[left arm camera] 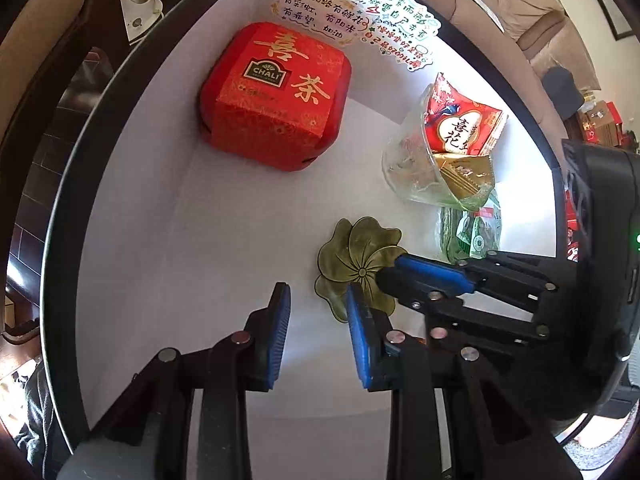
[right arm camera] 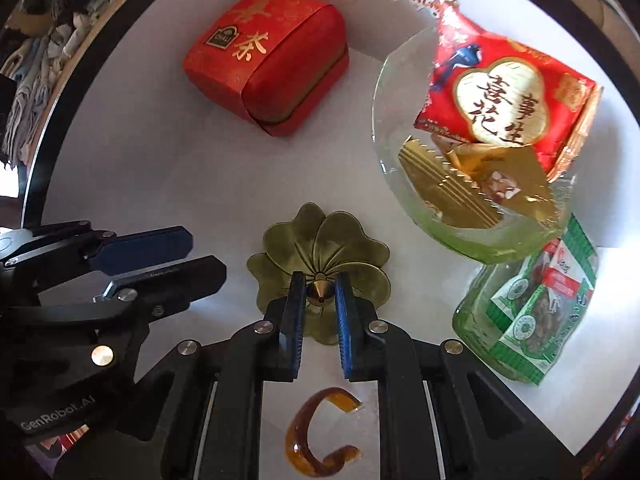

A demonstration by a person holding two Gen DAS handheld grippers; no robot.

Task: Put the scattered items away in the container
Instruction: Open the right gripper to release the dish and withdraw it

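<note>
A brass flower-shaped incense holder [right arm camera: 320,248] lies on the white round table [right arm camera: 160,168]. My right gripper [right arm camera: 320,300] has its blue pads [right arm camera: 294,312] around the holder's small central cone [right arm camera: 320,292], nearly closed on it. My left gripper [left arm camera: 316,320] is open and empty, just left of the holder [left arm camera: 356,256]; the right gripper [left arm camera: 432,276] crosses in from the right. A clear glass bowl [right arm camera: 400,120] holds a red snack packet [right arm camera: 504,100] and a gold packet [right arm camera: 480,184]. A green packet [right arm camera: 532,312] lies beside the bowl.
A red tea box [left arm camera: 276,96] sits at the table's far side, with colourful handwritten stickers [left arm camera: 352,12] behind it. An amber C-shaped piece [right arm camera: 316,436] lies under my right gripper. The table has a dark rim [left arm camera: 56,240]; chairs stand beyond.
</note>
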